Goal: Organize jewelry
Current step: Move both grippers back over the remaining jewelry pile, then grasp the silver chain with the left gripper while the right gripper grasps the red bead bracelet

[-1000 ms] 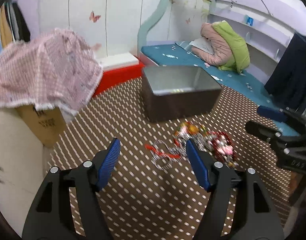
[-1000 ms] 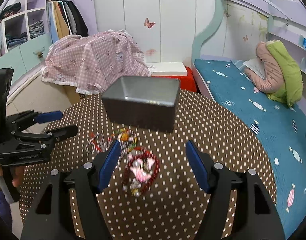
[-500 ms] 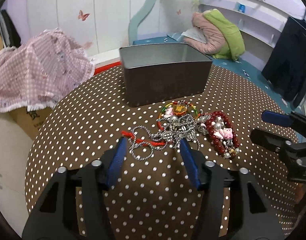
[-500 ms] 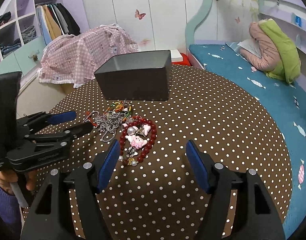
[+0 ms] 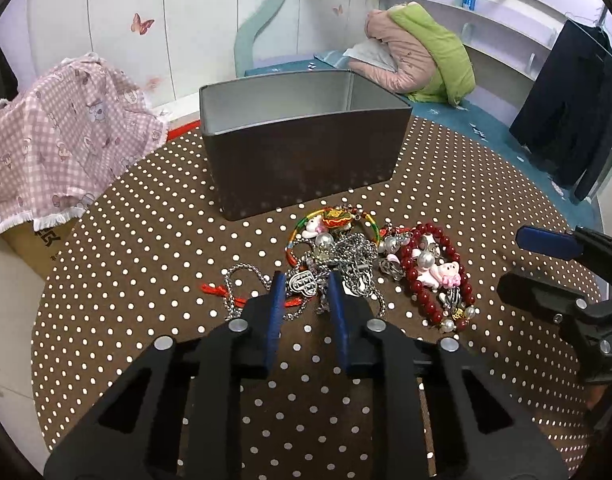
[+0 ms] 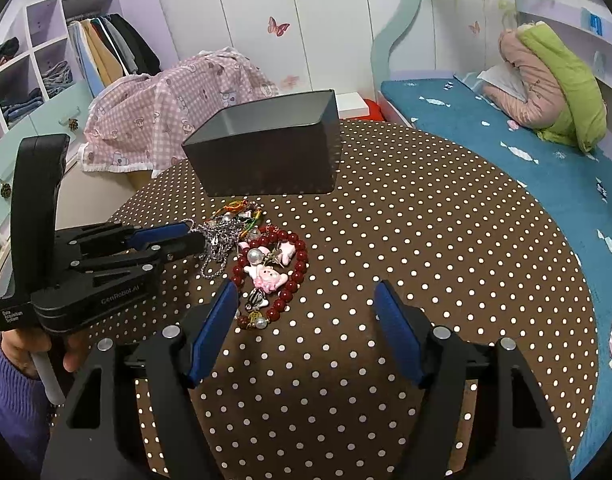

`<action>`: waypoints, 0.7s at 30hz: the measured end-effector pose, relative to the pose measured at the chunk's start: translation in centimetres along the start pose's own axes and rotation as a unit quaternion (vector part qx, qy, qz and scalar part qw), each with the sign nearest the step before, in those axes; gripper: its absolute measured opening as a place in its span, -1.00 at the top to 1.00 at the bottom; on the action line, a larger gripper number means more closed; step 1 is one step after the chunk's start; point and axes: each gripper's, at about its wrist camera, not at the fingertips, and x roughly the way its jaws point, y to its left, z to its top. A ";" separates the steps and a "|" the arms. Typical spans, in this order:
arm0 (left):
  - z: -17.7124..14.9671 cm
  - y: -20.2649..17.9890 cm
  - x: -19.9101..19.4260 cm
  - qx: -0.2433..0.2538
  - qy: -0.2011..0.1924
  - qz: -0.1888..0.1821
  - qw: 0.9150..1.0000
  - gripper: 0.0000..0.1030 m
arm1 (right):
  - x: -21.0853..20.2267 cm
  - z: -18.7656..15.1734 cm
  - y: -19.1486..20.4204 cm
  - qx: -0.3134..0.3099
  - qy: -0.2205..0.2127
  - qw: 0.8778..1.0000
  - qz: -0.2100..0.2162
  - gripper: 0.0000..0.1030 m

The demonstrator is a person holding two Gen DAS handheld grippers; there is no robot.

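Observation:
A pile of jewelry lies on the brown dotted table in front of a dark open box. It holds a silver chain with a heart pendant, a coloured bangle, a red cord and a red bead bracelet with a pink charm. My left gripper is at the chain, its jaws closing with the heart pendant between them. My right gripper stands open, low over the table, the bead bracelet just ahead of its left finger.
A pink checked cloth drapes a carton left of the table. Behind and to the right is a bed with a blue cover and a pink-green jacket. A dark coat hangs at right. A hand in a purple sleeve holds the left gripper.
The left gripper has come down and forward onto the pile, and its jaws have narrowed around the heart pendant. The right gripper sank toward the bead bracelet and stayed open.

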 end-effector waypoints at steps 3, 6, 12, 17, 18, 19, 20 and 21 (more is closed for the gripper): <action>0.0 0.2 0.0 0.004 0.000 -0.001 1.000 0.62 | 0.1 -0.1 -0.1 0.001 0.002 1.000 0.000 -0.32; 0.0 0.5 0.0 0.003 -0.002 0.002 1.000 0.67 | 0.3 -0.2 0.1 0.001 0.005 1.000 -0.001 -0.32; -0.2 1.3 -2.0 -0.017 -0.018 -0.001 1.000 0.73 | 0.2 -0.8 0.6 -0.008 0.011 1.000 -0.004 -0.32; -0.5 1.9 -6.3 -0.029 -0.056 -0.003 0.998 0.73 | 0.4 -1.0 1.7 -0.028 0.020 0.999 -0.004 -0.32; -0.7 1.9 -7.1 -0.030 -0.062 -0.008 0.998 0.73 | 0.5 -1.0 2.1 -0.036 0.022 0.999 -0.006 -0.32; -0.8 2.0 -8.0 -0.032 -0.071 -0.011 0.997 0.74 | 0.6 -1.1 2.3 -0.038 0.023 0.999 -0.006 -0.32; -0.8 2.0 -9.1 -0.032 -0.082 -0.013 0.996 0.76 | 0.7 -1.0 2.4 -0.039 0.025 0.999 -0.004 -0.31; -0.8 2.0 -9.8 -0.033 -0.089 -0.014 0.995 0.76 | 0.9 -0.9 2.5 -0.036 0.025 0.999 -0.003 -0.27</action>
